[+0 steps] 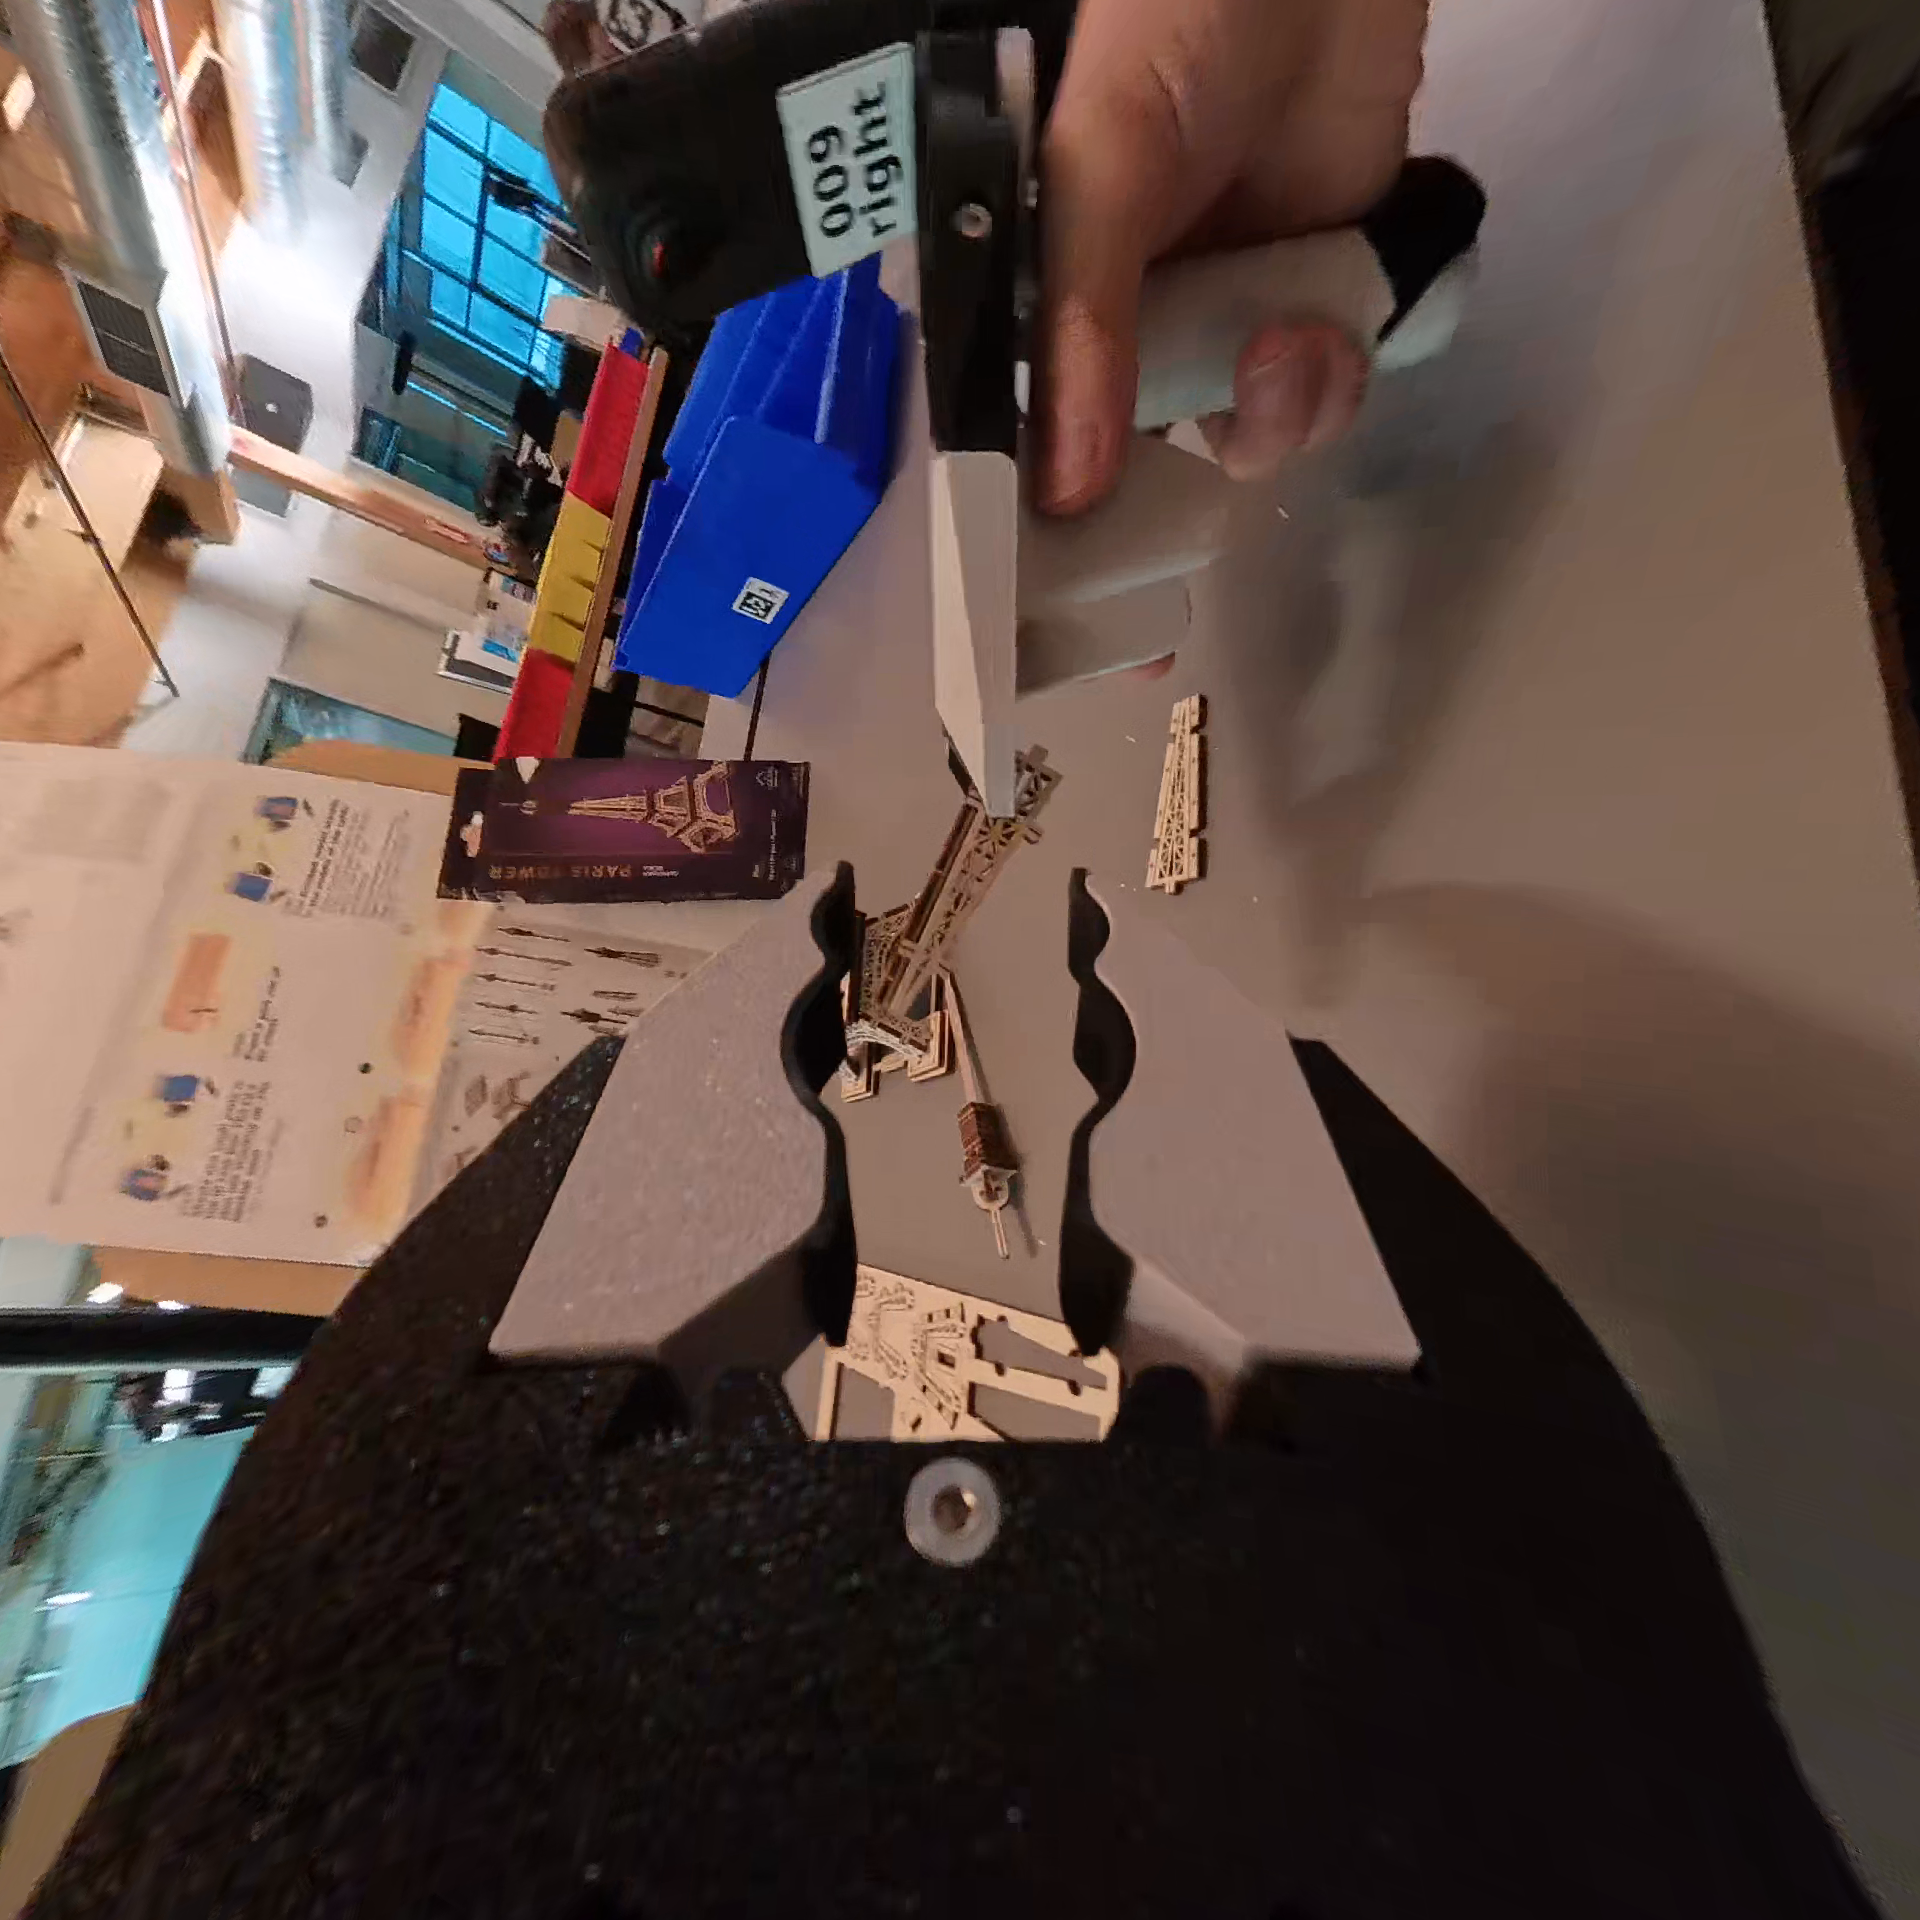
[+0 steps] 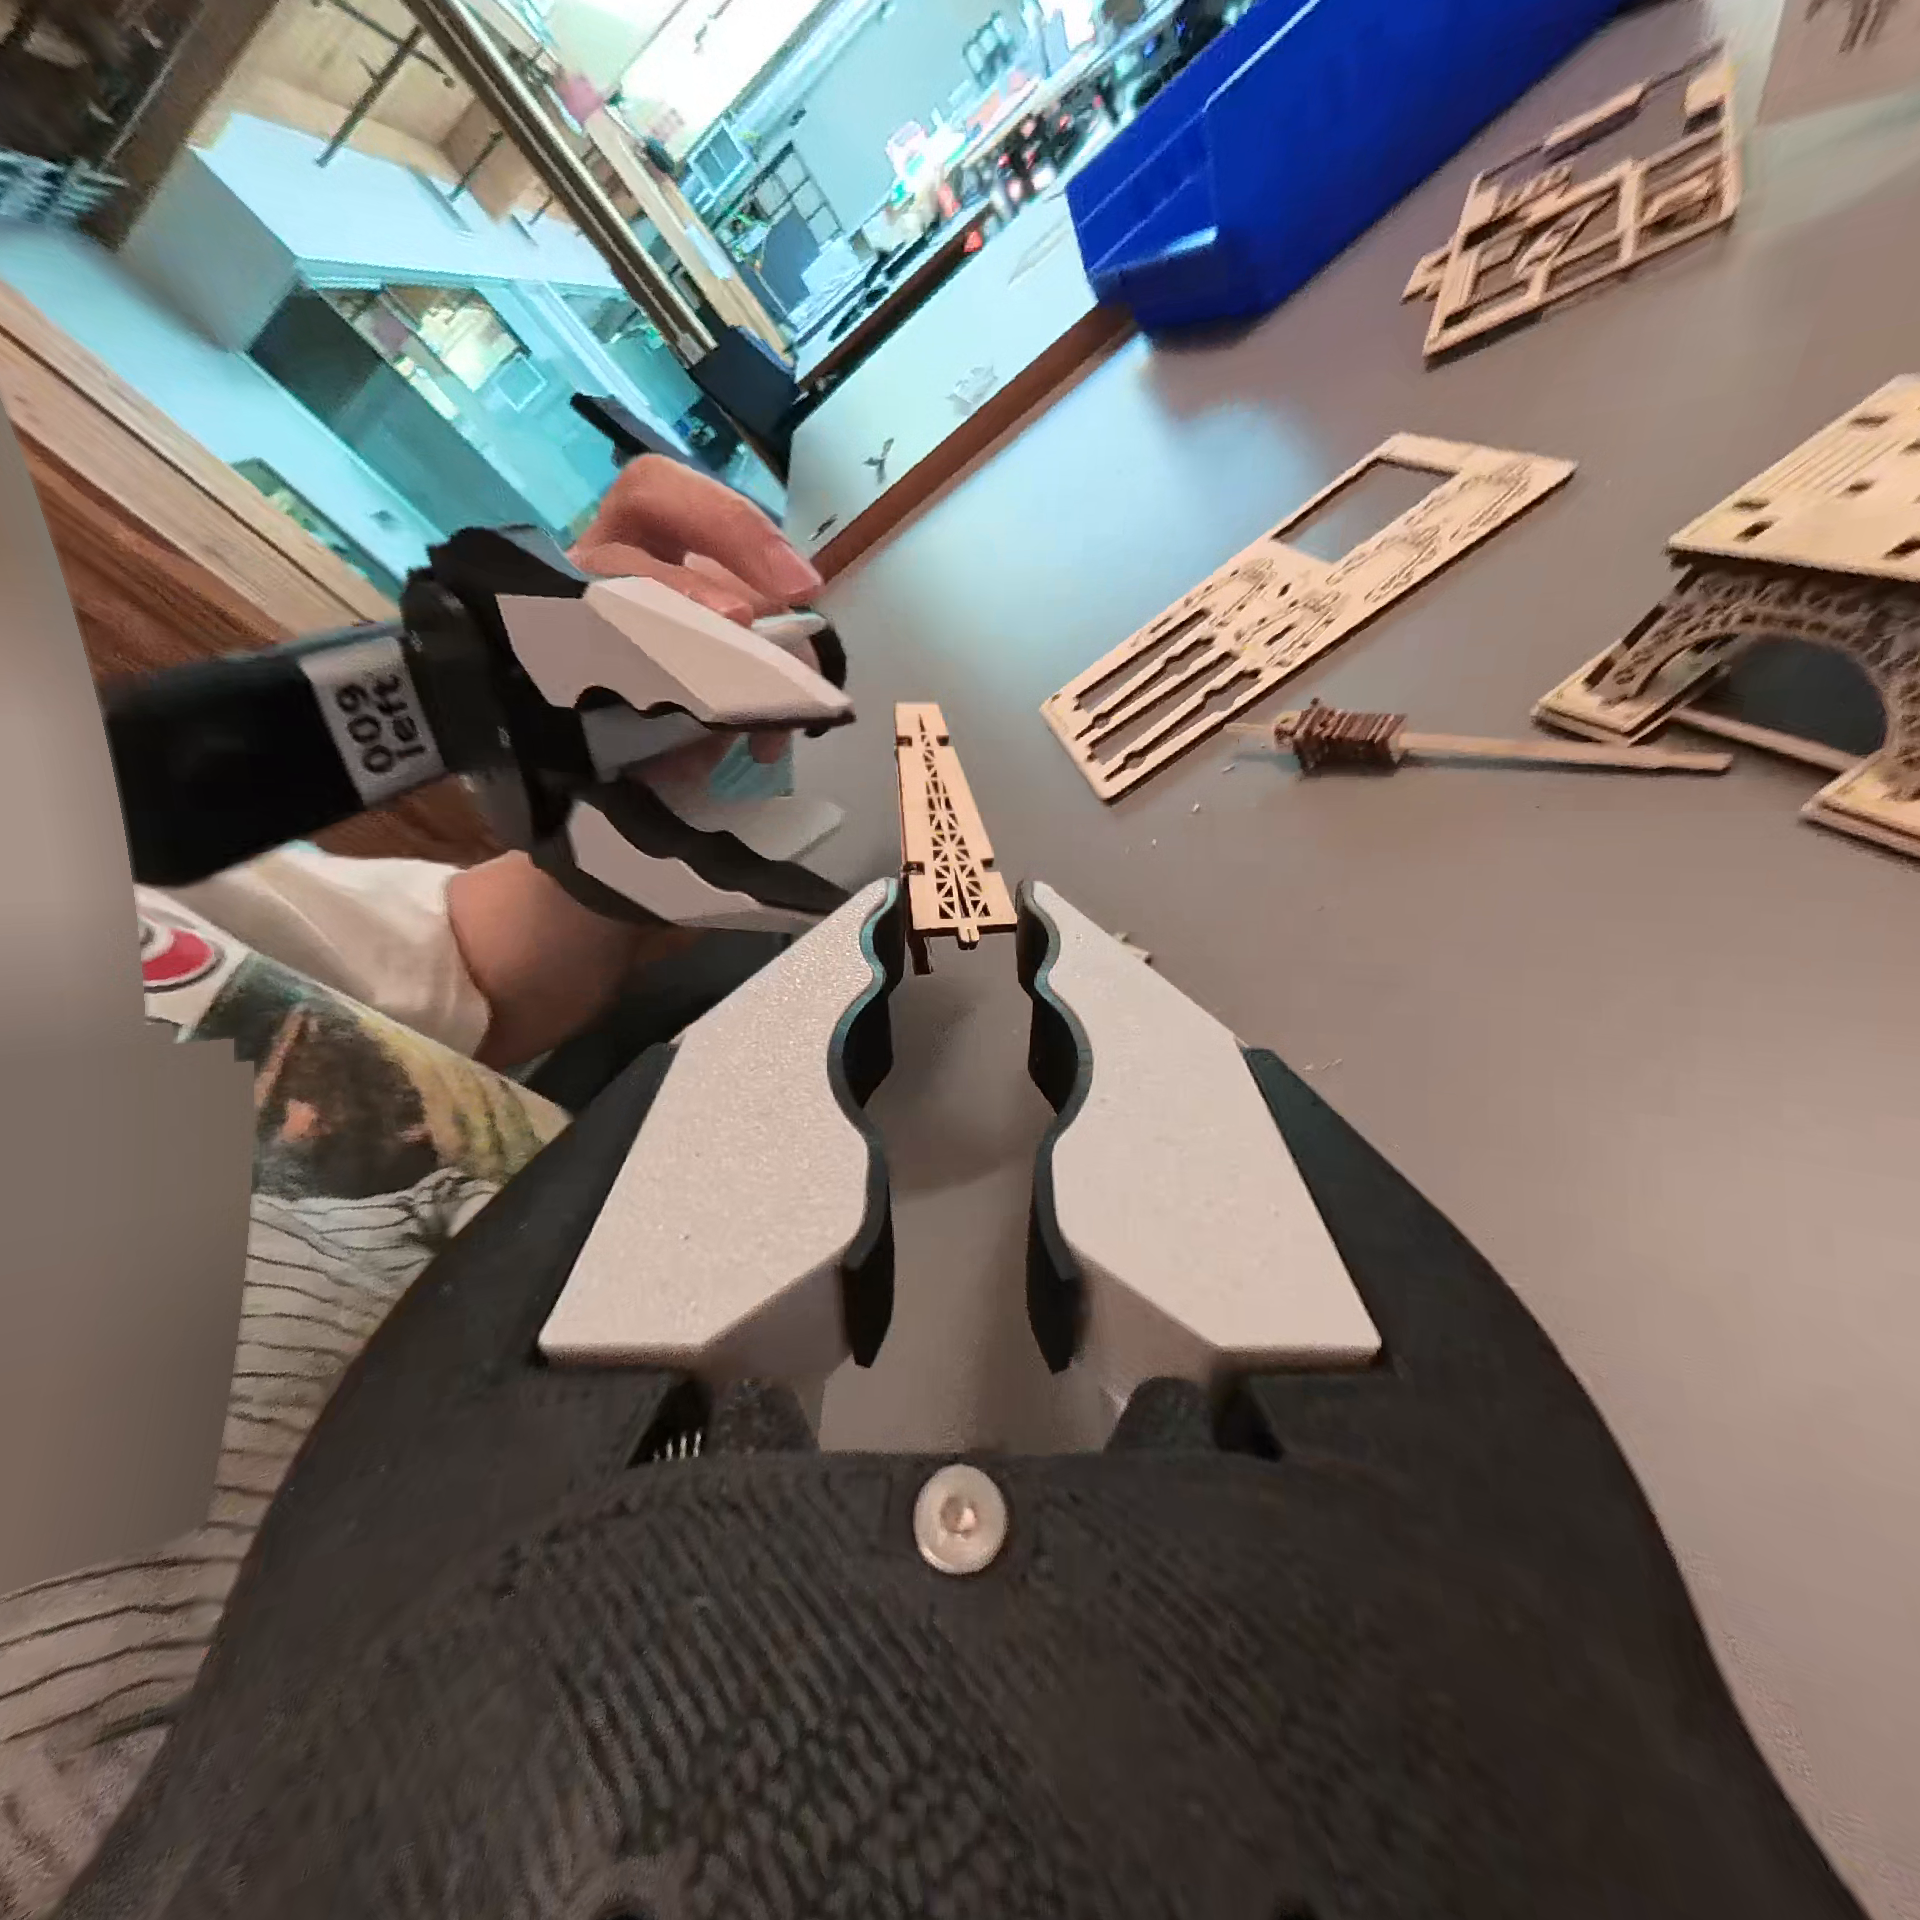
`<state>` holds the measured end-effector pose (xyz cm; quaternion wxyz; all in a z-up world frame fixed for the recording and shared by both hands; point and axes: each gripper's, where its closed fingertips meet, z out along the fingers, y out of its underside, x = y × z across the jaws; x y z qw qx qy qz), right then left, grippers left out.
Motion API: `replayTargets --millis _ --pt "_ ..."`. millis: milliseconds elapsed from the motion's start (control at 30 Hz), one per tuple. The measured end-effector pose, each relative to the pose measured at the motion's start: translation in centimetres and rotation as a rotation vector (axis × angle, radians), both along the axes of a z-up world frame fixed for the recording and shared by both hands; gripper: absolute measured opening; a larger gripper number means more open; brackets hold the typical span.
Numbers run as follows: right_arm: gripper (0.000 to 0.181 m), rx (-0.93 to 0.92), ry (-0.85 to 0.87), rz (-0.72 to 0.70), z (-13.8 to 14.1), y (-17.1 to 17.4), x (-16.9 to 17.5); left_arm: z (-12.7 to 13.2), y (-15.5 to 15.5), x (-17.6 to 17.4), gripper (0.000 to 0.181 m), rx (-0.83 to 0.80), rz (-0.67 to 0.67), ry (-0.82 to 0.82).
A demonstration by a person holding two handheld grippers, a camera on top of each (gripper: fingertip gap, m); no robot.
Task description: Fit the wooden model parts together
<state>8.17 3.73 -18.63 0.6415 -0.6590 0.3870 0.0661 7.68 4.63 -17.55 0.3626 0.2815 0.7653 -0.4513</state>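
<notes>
My left gripper (image 1: 961, 894) is open and empty above the grey table. Beyond its fingers, the part-built wooden tower (image 1: 914, 966) rests on its base, leaning. A thin spire piece with a dark wound middle (image 1: 982, 1138) lies next to it. My right gripper (image 2: 954, 904) is open and empty. A flat lattice strip (image 2: 940, 821) lies on the table, its near end just between the right fingertips, not gripped. It also shows in the left wrist view (image 1: 1179, 795). The left gripper (image 2: 831, 800) hovers left of the strip. The tower base (image 2: 1766, 644) and spire piece (image 2: 1351, 738) lie to the right.
Punched-out wooden sheets (image 2: 1299, 613) (image 2: 1590, 218) lie on the table (image 2: 1455, 1039); one (image 1: 966, 1361) lies under my left gripper. A blue bin (image 1: 758, 499) (image 2: 1299, 145) stands at the back. The purple kit box (image 1: 623, 831) and an instruction sheet (image 1: 208, 987) lie at the left. Both grippers' tips are close together, under 4 cm apart. My right tips are roughly 15 centimetres from the tower base (image 2: 1766, 644).
</notes>
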Motion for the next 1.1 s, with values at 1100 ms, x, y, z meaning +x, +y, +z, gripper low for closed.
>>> replayTargets --millis 1100 --pt "0.0 -0.421 -0.951 -0.09 4.4 0.4 -0.9 2.8 -0.4 -0.2 0.014 -0.255 -0.05 0.263"
